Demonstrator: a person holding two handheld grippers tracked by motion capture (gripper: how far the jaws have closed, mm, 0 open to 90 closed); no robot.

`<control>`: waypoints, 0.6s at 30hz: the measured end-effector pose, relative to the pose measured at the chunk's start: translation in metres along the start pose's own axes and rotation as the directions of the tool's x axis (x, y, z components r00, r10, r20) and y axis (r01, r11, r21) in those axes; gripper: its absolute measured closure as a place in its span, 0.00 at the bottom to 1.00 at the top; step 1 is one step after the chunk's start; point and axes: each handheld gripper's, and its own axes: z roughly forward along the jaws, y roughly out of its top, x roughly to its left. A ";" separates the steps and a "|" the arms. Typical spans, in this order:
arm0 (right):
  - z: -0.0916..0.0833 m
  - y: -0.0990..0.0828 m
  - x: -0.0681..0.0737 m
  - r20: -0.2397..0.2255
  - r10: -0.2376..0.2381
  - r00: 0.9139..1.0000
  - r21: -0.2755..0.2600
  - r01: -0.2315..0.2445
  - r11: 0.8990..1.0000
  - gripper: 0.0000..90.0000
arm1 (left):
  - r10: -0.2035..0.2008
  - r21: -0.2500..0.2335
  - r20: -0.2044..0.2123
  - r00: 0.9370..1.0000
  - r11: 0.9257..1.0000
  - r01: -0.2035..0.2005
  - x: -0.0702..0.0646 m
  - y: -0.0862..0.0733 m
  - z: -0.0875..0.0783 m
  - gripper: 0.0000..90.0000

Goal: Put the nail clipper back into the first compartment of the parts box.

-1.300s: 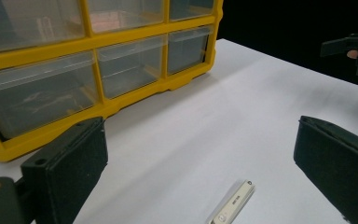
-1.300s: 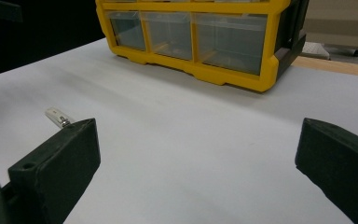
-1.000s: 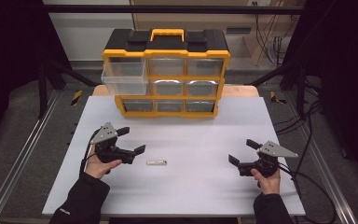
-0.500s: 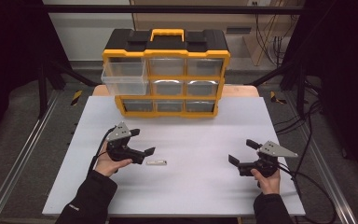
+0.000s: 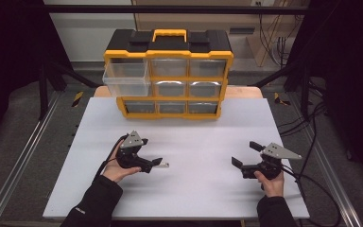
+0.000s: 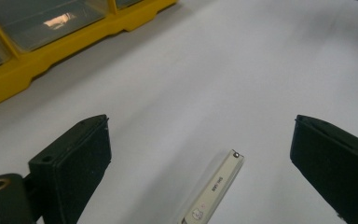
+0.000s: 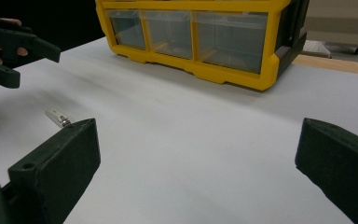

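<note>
A small white stick with a metal tip lies flat on the white board, left of centre. My left gripper hangs over it, open. In the left gripper view the stick lies on the board between the two spread jaws, touching neither. My right gripper is held open at the right side of the board, with nothing between its jaws. The right gripper view has the stick far off at the left, below the left gripper.
A yellow and black drawer organizer stands at the back edge of the board. Its top left clear drawer is pulled out. The organizer's base is close ahead of the left gripper. Cables trail at the right.
My left gripper has moved right and forward, from beside the stick to over it, so the stick now lies between its jaws. The right gripper has stayed put.
</note>
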 end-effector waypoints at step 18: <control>0.000 0.000 0.000 -0.001 0.002 1.000 0.001 -0.002 1.000 0.01 | 0.025 0.163 0.024 0.999 0.986 -0.028 -0.008 -0.015 0.027 0.19</control>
